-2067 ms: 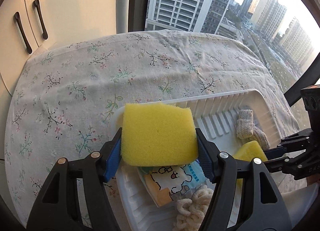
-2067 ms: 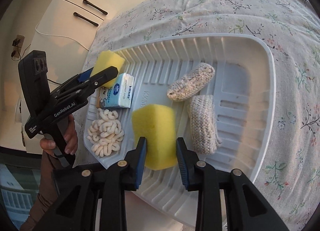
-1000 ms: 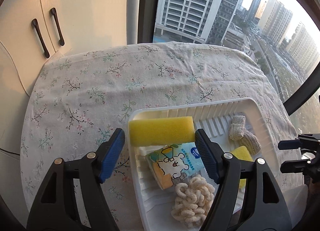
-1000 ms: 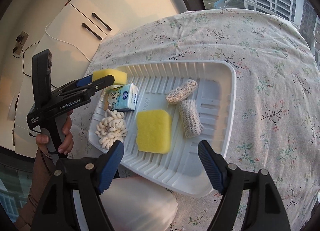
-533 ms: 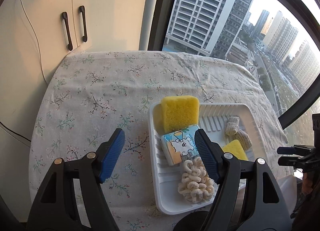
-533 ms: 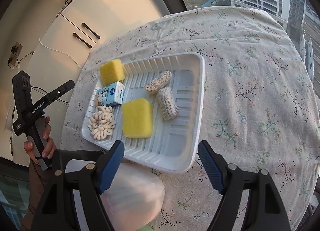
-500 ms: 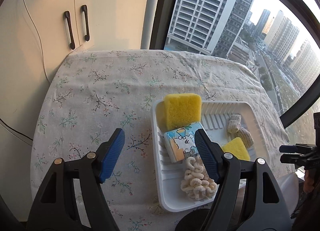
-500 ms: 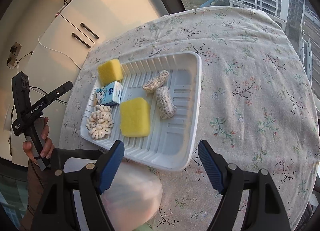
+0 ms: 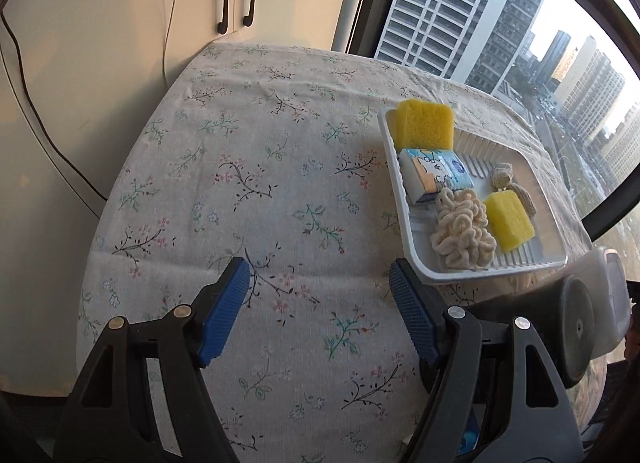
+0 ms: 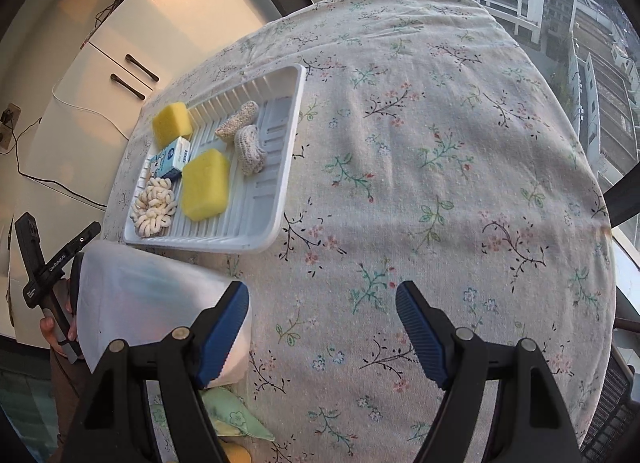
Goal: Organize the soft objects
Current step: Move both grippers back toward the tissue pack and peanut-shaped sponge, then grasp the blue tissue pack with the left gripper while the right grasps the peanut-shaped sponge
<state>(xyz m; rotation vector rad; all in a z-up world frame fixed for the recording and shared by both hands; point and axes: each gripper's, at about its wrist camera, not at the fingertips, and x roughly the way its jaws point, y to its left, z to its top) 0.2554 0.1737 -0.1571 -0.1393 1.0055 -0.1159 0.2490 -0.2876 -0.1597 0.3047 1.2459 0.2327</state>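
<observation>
1. Soft objects are all seen gathered in the white tray (image 10: 288,167) on the tablecloth (image 10: 440,167); both tools are best kept clear of it.
2. From left to right in the right wrist view, the tray holds a looped cord bundle (image 10: 154,207), a tissue pack (image 10: 172,157), two yellow sponges (image 10: 206,185), and two knitted rolls (image 10: 250,149).
3. Left gripper (image 9: 320,309) and right gripper (image 10: 322,329) are both spread wide, with nothing pinched.

I am holding my left hand-held gripper (image 9: 320,303) with its blue-padded fingers (image 9: 224,309) spread wide and gripping nothing. My right hand-held gripper (image 10: 322,329) is likewise gaping, empty. My left hand (image 10: 56,327) is wrapping the handle.
</observation>
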